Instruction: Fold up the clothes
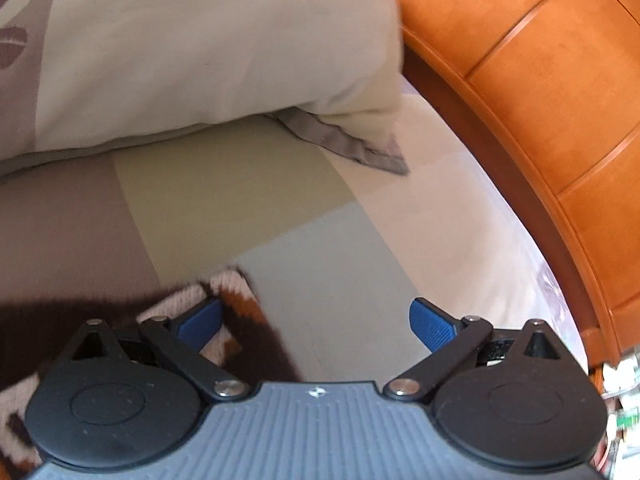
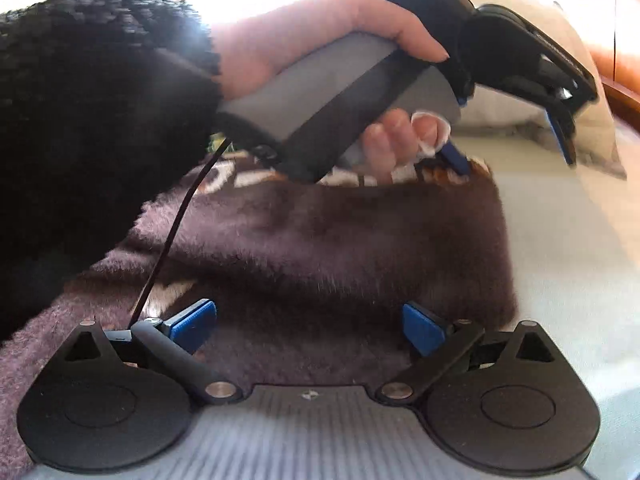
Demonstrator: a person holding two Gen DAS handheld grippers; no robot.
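Fuzzy dark-brown patterned knit sweater (image 2: 320,248) lies on the pale colour-block bed (image 1: 320,280). Left hand-held gripper (image 1: 316,322), spread, hovers at its two-o'clock corner; right hand-held gripper (image 2: 310,326), spread, above its middle.

A bed (image 1: 320,248) covered in pale colour-block bedding carries a cream pillow (image 1: 208,52) across the upper frame and a fuzzy dark brown sweater (image 2: 320,248) with patterned trim at lower left.

Daylight blown out behind the hand (image 2: 320,44), motion blur (both views), fisheye-bent edges, soft shadows
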